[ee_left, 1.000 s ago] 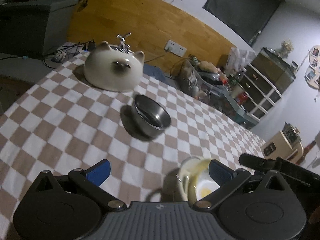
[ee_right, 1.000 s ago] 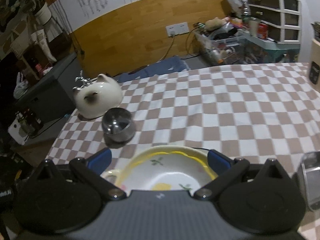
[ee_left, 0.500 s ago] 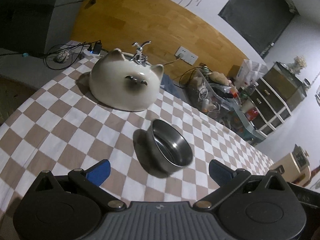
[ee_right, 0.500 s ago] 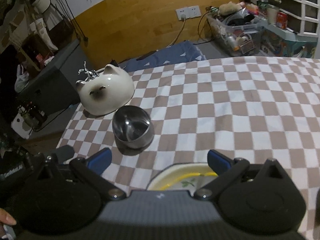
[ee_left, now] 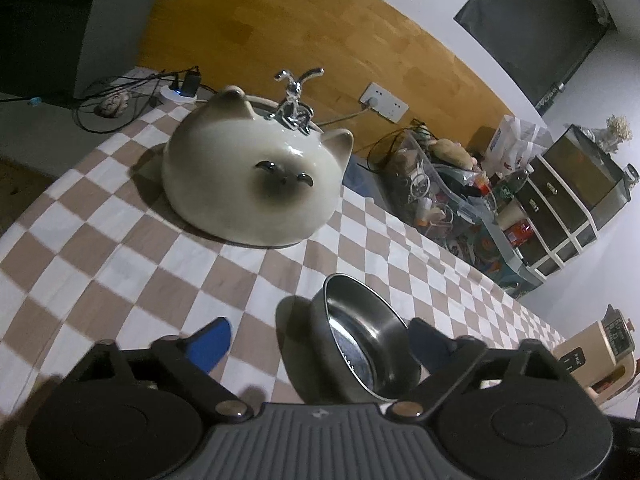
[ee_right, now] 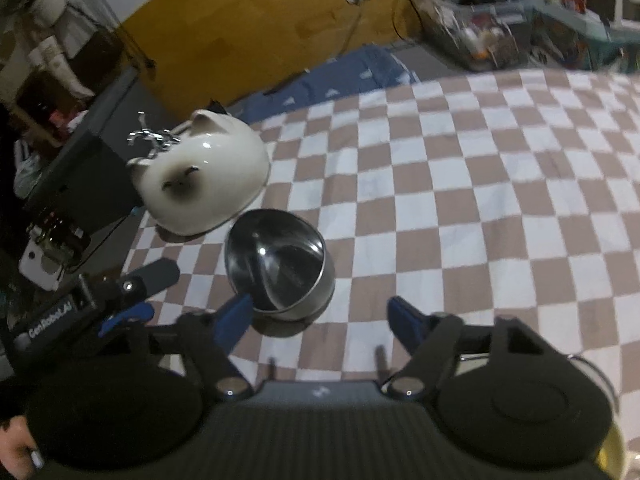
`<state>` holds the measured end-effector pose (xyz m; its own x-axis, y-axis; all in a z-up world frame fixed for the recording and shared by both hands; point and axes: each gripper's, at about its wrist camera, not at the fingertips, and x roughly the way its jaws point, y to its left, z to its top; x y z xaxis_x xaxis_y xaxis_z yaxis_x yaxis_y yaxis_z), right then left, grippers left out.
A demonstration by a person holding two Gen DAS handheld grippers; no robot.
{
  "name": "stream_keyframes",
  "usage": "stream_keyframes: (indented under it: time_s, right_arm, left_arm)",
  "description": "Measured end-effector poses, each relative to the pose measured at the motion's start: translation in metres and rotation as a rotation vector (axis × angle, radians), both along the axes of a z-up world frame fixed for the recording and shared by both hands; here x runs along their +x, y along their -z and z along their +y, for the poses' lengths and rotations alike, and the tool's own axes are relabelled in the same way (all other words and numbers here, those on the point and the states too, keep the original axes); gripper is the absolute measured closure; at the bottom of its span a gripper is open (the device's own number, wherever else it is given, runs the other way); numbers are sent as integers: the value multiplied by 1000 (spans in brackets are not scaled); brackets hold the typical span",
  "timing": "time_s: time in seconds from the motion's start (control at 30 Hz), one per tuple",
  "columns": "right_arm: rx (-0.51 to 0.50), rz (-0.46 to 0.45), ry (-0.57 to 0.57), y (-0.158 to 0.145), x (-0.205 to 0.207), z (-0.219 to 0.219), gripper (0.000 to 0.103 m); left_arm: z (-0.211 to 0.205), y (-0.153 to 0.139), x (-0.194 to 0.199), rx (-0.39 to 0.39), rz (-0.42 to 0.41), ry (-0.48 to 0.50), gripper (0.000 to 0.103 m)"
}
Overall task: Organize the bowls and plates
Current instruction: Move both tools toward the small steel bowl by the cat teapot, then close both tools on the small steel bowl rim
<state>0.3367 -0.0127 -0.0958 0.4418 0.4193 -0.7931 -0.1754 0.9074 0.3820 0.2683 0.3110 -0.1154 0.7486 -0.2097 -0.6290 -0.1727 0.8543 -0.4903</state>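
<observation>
Steel bowl [ee_left: 362, 340] sits on the checked cloth [ee_left: 120, 248], at one o'clock from the middle of my left tongs [ee_left: 316, 340] in the left wrist view. Its rim lies between the blue pads, nearer the right one; the jaws have just been closing but are still spread, pinching nothing.

From the right wrist view, that bowl [ee_right: 280, 264] lies at eleven o'clock of my right tongs [ee_right: 320, 312], beside the left pad. These jaws too have just narrowed, gripping nothing. My left hand seems nearer.

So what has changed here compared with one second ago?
Both grippers, left and right, moved in on the steel bowl, leaving the flowered bowl behind; their jaws have just been closing but grip nothing. The steel bowl and cat bowl stayed put.
</observation>
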Motion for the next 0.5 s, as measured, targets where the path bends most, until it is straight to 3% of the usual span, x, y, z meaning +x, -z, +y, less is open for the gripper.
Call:
stream_keyframes:
  time_s: [0.13, 0.5]
  right_arm:
    - [-28, -13, 15, 6, 5, 6, 35]
    - [27, 33, -3, 21, 20, 19, 51]
  left_arm:
    - [0, 10, 14, -17, 18, -3, 23]
    - [-7, 26, 42, -31, 41, 22, 46]
